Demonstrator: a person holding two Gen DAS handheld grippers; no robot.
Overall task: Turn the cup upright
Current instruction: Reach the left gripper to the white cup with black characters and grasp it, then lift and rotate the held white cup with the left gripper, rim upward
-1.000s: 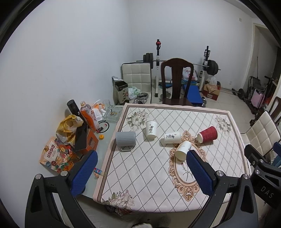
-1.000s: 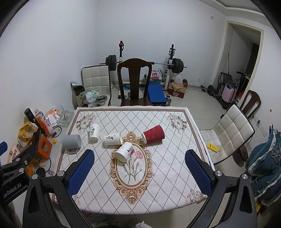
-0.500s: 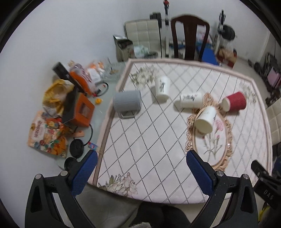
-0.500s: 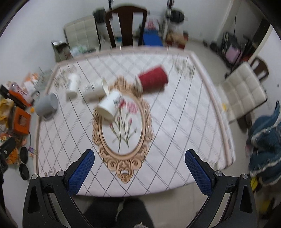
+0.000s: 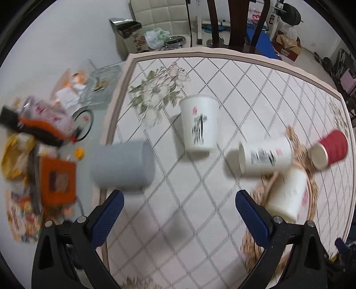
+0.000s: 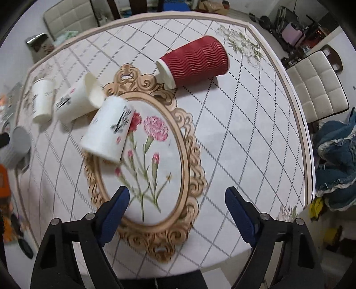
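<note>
Just ahead of the right gripper (image 6: pixel 176 201), whose jaws are spread and empty, a white cup (image 6: pixel 106 131) lies on its side, axis running ahead-right, base nearest. Beyond it, a red cup (image 6: pixel 195 61) lies sideways, mouth leftward. The left gripper (image 5: pixel 179 207) is likewise spread, an inverted white cup (image 5: pixel 199 123) standing ahead.

A plain white wall (image 5: pixel 55 33) stands left of the tabletop with its diamond-patterned cloth (image 6: pixel 233 133). Beyond its far edge are a dark wooden chair (image 5: pixel 235 24) and a cream quilted chair (image 5: pixel 160 13). Another cream quilted chair (image 6: pixel 316 89) stands at the right on the pale floor, near a heap of blue fabric (image 6: pixel 336 169).
</note>
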